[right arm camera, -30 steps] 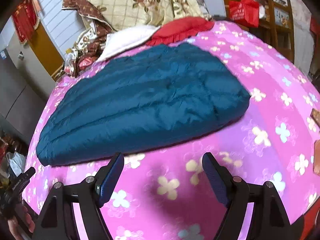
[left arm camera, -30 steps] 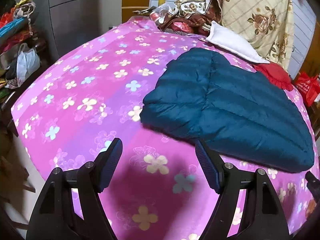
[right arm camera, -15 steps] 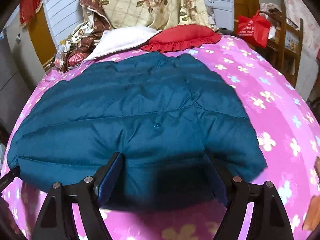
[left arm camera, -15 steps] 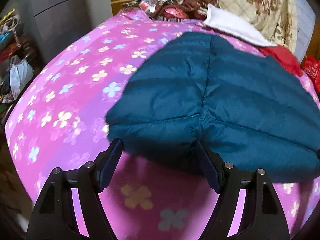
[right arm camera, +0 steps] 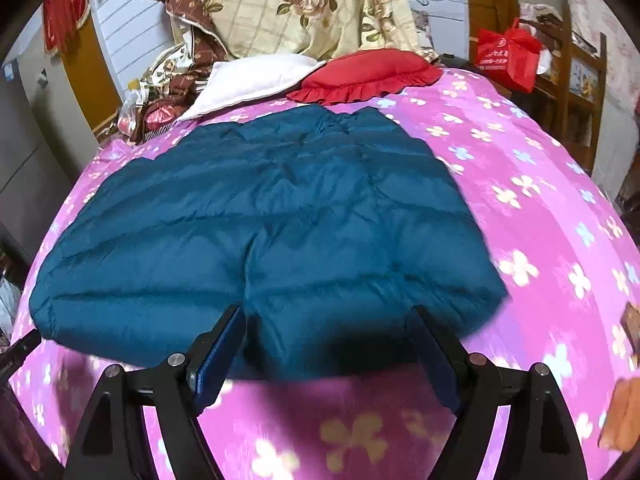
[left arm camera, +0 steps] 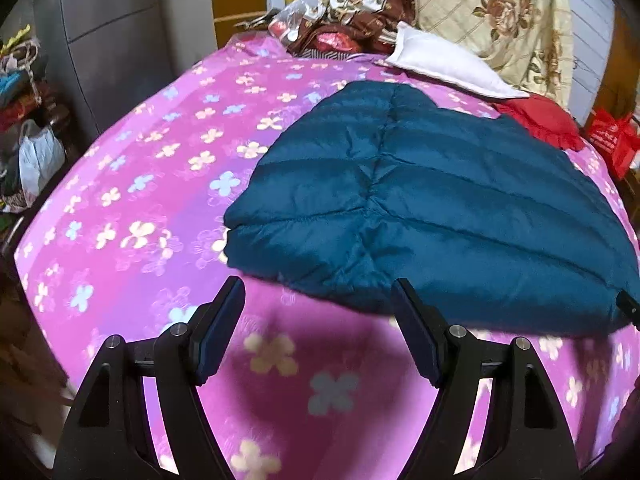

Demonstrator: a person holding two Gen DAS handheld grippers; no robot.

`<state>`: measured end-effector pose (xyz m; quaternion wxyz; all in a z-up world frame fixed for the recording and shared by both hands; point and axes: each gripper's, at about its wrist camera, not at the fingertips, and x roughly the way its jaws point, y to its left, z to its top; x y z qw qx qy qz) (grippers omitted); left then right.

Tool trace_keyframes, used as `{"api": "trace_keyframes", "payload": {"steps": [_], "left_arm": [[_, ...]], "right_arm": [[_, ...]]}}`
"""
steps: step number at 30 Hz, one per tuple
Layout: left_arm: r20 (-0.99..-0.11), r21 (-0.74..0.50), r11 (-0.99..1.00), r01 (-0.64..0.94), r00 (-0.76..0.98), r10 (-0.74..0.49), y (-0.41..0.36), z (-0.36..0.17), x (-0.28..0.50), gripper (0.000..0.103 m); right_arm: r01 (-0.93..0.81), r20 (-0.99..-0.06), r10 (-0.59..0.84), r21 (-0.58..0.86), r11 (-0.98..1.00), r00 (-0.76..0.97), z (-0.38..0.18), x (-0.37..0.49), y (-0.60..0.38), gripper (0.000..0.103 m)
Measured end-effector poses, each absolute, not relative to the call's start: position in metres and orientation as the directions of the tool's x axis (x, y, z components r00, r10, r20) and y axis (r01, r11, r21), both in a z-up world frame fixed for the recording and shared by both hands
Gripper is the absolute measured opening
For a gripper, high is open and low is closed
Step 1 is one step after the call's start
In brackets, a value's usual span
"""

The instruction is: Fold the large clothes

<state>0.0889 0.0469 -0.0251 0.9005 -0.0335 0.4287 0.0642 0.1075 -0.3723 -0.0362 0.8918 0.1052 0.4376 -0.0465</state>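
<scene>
A teal quilted down jacket (left arm camera: 420, 208) lies flat on a bed with a pink flowered sheet (left arm camera: 140, 208). It also shows in the right wrist view (right arm camera: 272, 216). My left gripper (left arm camera: 320, 312) is open and empty, just short of the jacket's near left hem. My right gripper (right arm camera: 324, 340) is open and empty, its fingers at the jacket's near edge; whether they touch the cloth I cannot tell.
A white pillow (left arm camera: 444, 64), a red frilled cushion (right arm camera: 364, 74) and a heap of floral bedding (right arm camera: 288, 4) lie at the head of the bed. A red bag (right arm camera: 508, 54) and wooden shelves stand to the right. Grey cabinets (left arm camera: 112, 28) and bags stand to the left.
Both grippers came up to the jacket's near hem half a second ago and have since drawn back a little. Both stayed open. The jacket has not visibly moved.
</scene>
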Motion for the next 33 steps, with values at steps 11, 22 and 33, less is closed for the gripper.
{"api": "trace_keyframes", "payload": {"steps": [11,22,33], "left_arm": [[-0.726,-0.012,0.995,-0.095,0.686,0.057,0.038,0.003,0.046,0.076],[-0.730,-0.024,0.994,-0.111,0.681,0.058,0.043,0.002,0.042,0.076],[-0.755,-0.207,0.972,-0.110,0.650,-0.087,0.086,-0.014,0.081,0.076]], "right_arm": [[0.254,-0.795,0.003,0.198,0.947,0.607,-0.029,0.049,-0.399,0.081],[0.259,-0.796,0.019,0.219,0.941,0.604,-0.029,0.044,-0.398,0.081],[0.288,-0.816,0.118,0.330,0.899,0.565,-0.049,0.063,-0.422,0.081]]}}
